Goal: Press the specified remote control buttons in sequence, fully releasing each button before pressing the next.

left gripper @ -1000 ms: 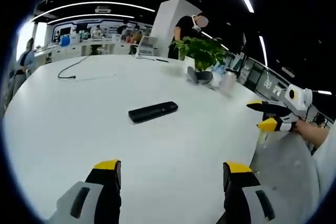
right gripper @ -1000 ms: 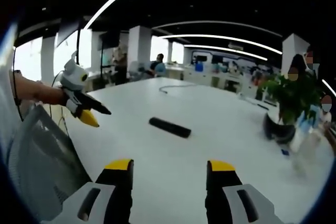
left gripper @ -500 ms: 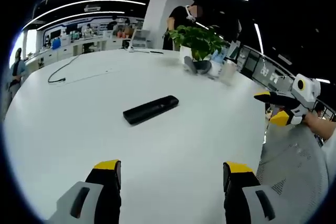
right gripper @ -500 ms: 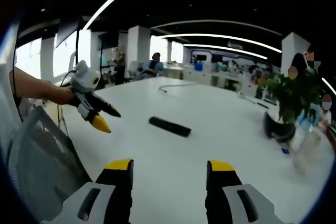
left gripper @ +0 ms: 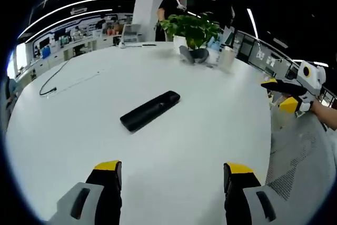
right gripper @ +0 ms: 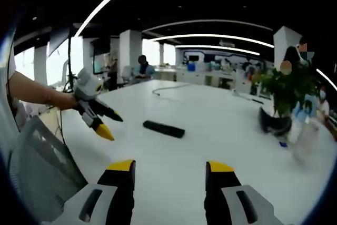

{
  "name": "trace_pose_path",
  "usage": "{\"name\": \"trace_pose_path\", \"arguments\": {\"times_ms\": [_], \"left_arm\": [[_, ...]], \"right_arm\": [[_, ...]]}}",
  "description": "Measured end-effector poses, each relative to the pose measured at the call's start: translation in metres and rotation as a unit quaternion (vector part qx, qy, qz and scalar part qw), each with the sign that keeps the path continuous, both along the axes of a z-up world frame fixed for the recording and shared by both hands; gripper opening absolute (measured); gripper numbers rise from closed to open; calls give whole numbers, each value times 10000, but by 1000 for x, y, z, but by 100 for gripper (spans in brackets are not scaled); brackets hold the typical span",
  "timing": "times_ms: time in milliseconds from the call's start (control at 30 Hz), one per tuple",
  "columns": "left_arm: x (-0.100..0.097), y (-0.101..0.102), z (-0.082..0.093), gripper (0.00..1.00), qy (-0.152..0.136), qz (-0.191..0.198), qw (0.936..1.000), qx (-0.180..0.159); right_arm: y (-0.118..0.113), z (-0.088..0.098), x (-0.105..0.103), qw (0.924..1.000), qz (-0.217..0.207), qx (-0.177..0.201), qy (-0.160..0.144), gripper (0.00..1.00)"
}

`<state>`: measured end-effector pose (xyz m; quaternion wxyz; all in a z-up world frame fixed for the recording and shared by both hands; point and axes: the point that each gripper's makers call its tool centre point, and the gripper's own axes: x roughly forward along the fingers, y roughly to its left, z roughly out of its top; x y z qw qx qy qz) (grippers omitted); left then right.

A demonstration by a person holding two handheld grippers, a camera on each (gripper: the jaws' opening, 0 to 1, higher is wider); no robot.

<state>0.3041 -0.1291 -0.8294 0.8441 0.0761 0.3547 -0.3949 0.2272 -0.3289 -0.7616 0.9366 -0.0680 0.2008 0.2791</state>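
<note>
At the middle of the white table (left gripper: 210, 109), at twelve o'clock from both released grippers, the black remote control (left gripper: 150, 110) lies flat and untouched, seemingly kept unobstructed for pressing.

bare white table (left gripper: 158, 151) all round remote (left gripper: 150, 110); potted plant (left gripper: 192, 31) and cable (left gripper: 58, 77) stand well apart.
</note>
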Motion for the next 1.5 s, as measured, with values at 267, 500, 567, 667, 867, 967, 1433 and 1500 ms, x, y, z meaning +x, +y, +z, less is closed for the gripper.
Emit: {"name": "trace_pose_path", "arguments": {"times_ms": [267, 500, 567, 667, 867, 967, 1433, 1500], "left_arm": [[14, 0, 0, 82, -54, -253, 9993, 268], [22, -2, 1, 82, -7, -379, 9989, 290], [23, -3, 2, 82, 23, -407, 9989, 247], [27, -5, 3, 82, 46, -420, 9988, 246], [36, -13, 4, 82, 92, -432, 9989, 159], [36, -17, 3, 82, 155, -502, 9985, 131], [49, -26, -5, 81, 192, -969, 9937, 522], [52, -29, -3, 81, 176, -985, 9935, 538]], "right_arm": [[-1, -1, 0, 10000, -1, -19, 31, 50], [-4, -1, 1, 9999, -63, -147, -44, 52], [-4, 0, 2, 9999, -75, -140, -50, 51], [-4, 0, 1, 9998, -65, -167, -52, 51], [-8, 0, 3, 9995, -132, -274, -103, 53], [-9, 0, 3, 9994, -137, -298, -98, 52], [-11, 0, 4, 9989, -153, -413, -147, 50], [-12, 0, 4, 9989, -160, -426, -142, 50]]}}
